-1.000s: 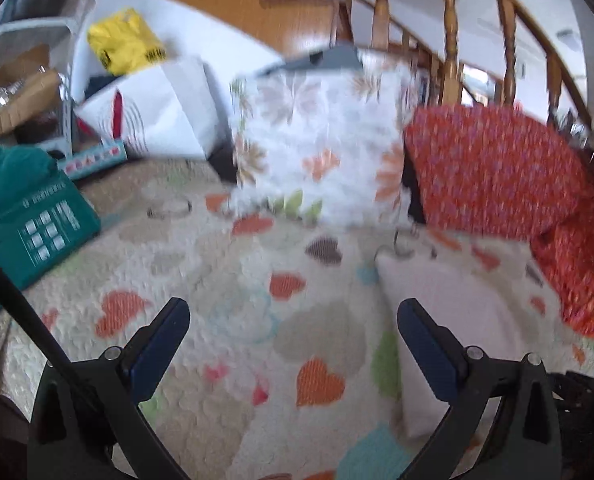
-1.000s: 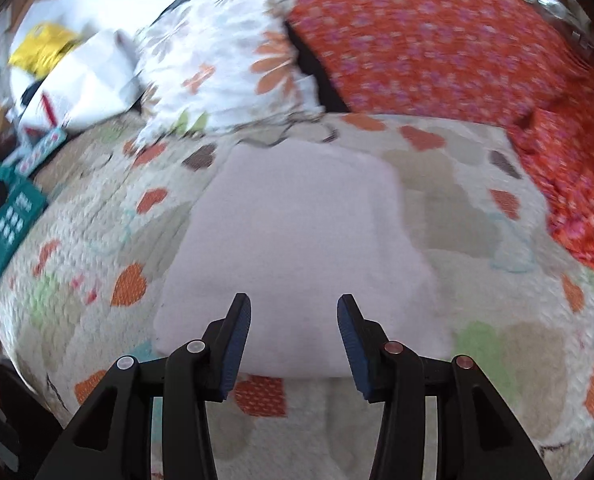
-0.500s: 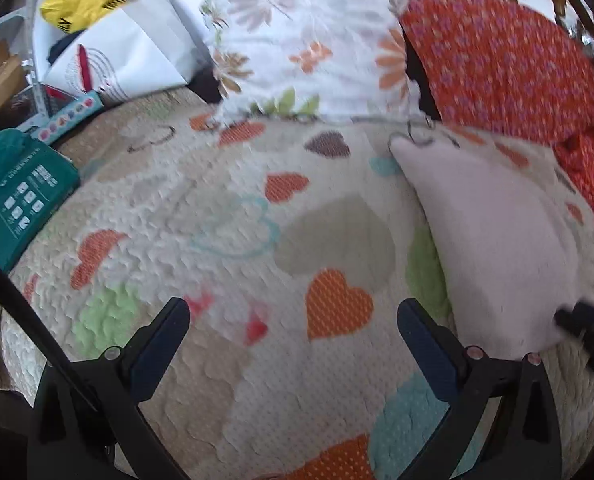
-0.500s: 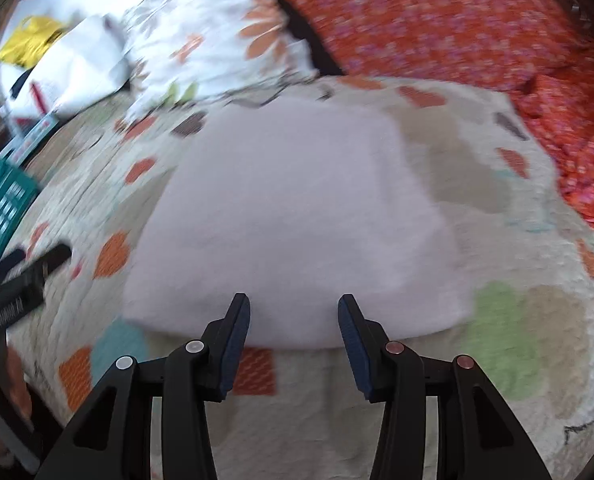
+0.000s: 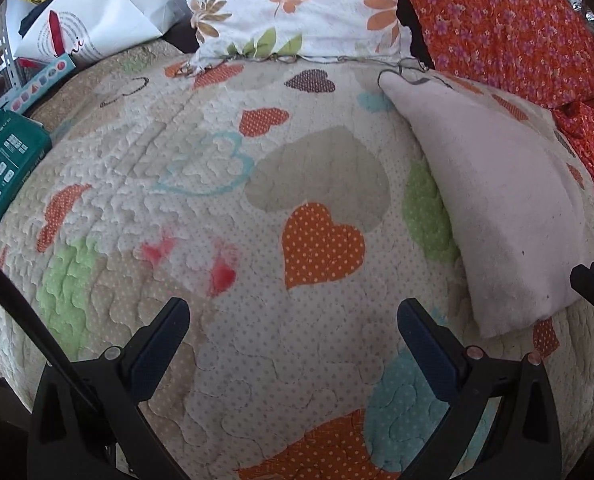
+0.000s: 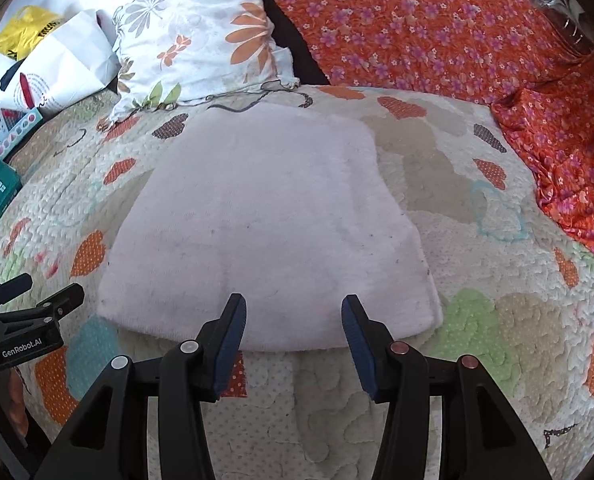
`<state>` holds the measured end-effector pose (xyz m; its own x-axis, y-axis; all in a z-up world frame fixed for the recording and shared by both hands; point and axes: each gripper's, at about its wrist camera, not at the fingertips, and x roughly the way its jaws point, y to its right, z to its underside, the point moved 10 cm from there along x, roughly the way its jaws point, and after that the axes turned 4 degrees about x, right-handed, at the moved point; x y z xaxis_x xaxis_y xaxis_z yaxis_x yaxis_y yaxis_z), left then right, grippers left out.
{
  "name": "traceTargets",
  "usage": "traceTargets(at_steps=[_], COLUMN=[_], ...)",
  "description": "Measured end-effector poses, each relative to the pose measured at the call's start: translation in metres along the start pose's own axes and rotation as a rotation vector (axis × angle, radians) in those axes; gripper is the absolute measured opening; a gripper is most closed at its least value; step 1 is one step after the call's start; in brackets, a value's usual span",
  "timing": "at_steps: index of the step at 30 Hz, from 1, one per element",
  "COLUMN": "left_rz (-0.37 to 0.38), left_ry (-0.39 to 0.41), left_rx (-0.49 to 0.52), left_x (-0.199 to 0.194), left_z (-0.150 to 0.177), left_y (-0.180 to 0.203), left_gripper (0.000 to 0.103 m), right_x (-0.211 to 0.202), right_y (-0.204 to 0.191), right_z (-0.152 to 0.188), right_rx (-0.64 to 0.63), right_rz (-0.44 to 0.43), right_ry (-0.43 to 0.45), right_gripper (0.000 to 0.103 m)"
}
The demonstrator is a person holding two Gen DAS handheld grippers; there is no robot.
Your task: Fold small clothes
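Right gripper [image 6: 293,322]: held by me low over the quilt [image 6: 477,216], jaws apart and empty, fingertips at the near edge of the pale pink cloth [image 6: 269,220], whether touching it I cannot tell.
Left gripper [image 5: 293,330]: held by me over bare quilt [image 5: 225,184], jaws wide apart, nothing between them; also seen at the left edge of the right view [image 6: 29,320], just beside the cloth's near left corner.
Pale pink cloth [image 5: 497,200]: small, folded flat, lying on the quilt to the right of my left gripper; near edge rounded, far edge straight.
Quilt: cream, stitched with coloured hearts, covering the whole surface.
Floral pillow [image 6: 201,40]: white with orange flowers, propped just beyond the cloth's far edge.
Orange flowered fabric [image 6: 417,28]: behind and to the right.
White bag [image 5: 93,20], yellow bag [image 6: 25,32] and teal box [image 5: 5,168]: far left.
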<state>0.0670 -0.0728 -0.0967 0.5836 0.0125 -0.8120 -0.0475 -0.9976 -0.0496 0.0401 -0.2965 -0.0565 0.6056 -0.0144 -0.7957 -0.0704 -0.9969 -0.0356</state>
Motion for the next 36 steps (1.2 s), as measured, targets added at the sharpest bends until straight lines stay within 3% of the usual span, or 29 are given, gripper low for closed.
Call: traceTargets(at_steps=[7, 19, 25, 32, 36], left_rz=[0.021, 0.027, 0.023, 0.015, 0.021], left_ry=[-0.059, -0.063, -0.048, -0.026, -0.028], left_rx=[-0.005, -0.005, -0.013, -0.049, -0.047], left_x=[0.011, 0.014, 0.015, 0.016, 0.016], left_z=[0.01, 0.013, 0.012, 0.012, 0.012], left_y=[0.002, 0.003, 0.002, 0.001, 0.002], left_gripper=[0.103, 0.103, 0.103, 0.103, 0.103], right_x=[0.005, 0.007, 0.004, 0.021, 0.045], right_y=[0.002, 0.003, 0.004, -0.028, -0.048], right_z=[0.003, 0.004, -0.007, -0.04, -0.025], right_rx=[0.003, 0.011, 0.027, 0.021, -0.069], right_rz=[0.001, 0.005, 0.002, -0.092, -0.038], right_ry=[-0.013, -0.014, 0.035, 0.075, 0.003], right_gripper=[0.055, 0.055, 0.055, 0.055, 0.057])
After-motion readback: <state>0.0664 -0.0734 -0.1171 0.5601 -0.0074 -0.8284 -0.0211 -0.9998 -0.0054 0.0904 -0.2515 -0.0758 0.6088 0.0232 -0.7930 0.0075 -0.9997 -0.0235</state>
